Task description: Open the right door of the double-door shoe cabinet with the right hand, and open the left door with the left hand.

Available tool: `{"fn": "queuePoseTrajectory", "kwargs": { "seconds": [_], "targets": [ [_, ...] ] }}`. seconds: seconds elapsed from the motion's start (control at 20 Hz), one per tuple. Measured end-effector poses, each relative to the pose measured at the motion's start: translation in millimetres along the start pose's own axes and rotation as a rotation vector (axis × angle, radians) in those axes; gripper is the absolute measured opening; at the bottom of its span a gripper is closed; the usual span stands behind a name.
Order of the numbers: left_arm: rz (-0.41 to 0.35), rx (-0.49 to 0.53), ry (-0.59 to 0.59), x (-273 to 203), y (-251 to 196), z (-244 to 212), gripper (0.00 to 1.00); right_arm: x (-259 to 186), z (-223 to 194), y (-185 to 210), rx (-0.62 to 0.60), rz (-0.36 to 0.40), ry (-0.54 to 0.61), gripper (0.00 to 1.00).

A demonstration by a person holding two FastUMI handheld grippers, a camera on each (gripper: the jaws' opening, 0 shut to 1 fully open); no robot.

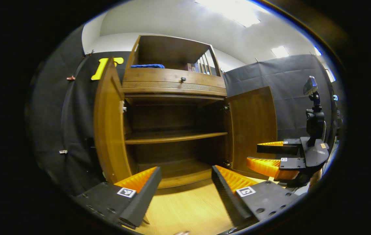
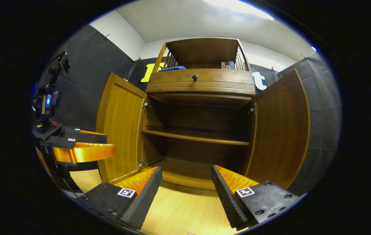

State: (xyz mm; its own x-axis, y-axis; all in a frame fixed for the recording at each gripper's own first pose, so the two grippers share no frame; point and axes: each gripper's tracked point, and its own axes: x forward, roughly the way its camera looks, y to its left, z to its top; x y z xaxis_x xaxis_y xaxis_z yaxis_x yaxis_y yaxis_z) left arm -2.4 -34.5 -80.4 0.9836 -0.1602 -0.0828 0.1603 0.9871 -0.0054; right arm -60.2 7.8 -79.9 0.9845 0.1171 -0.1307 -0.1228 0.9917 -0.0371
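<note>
Since both doors of the shoe cabinet [image 2: 201, 107] already stand swung out, what remains looks like a matter of finishing cleanly rather than pulling harder. From where I stand, the left door [image 2: 121, 127] is open well past square, and the right door [image 2: 282, 130] hangs out on its side too, so the bare inner shelf [image 2: 195, 137] and the cabinet floor show plainly between them. Up top sits a drawer with a small dark knob [image 2: 195, 77], with a blue cloth [image 2: 172, 68] above it.

The left tool [image 1: 185, 182] has its jaws set wide and holds nothing; it sits low in front of the cabinet, over the pale wooden floor [image 1: 188, 209]. The right tool [image 2: 185, 182] is likewise spread wide and empty, apart from either door.

My judgement is that the job is nearly done. To do this step well, I would draw each tool straight back and low, keeping clear of the door edges so neither swings inward again. If the right door seems short of fully open, a light nudge on its inner face would serve better than a grip.
</note>
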Motion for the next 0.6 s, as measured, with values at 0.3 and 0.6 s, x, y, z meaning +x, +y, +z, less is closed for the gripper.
{"fn": "queuePoseTrajectory", "kwargs": {
  "seconds": [0.3,0.6],
  "targets": [
    [-0.004,-0.004,-0.039,18.6,-15.1,9.7,1.00,0.3,-1.7,-3.8,0.013,-0.013,0.007,0.97],
    [-0.003,-0.014,-0.049,23.3,-19.0,9.3,1.00,0.4,6.8,-8.8,0.084,0.002,-0.013,0.97]
  ]
}}
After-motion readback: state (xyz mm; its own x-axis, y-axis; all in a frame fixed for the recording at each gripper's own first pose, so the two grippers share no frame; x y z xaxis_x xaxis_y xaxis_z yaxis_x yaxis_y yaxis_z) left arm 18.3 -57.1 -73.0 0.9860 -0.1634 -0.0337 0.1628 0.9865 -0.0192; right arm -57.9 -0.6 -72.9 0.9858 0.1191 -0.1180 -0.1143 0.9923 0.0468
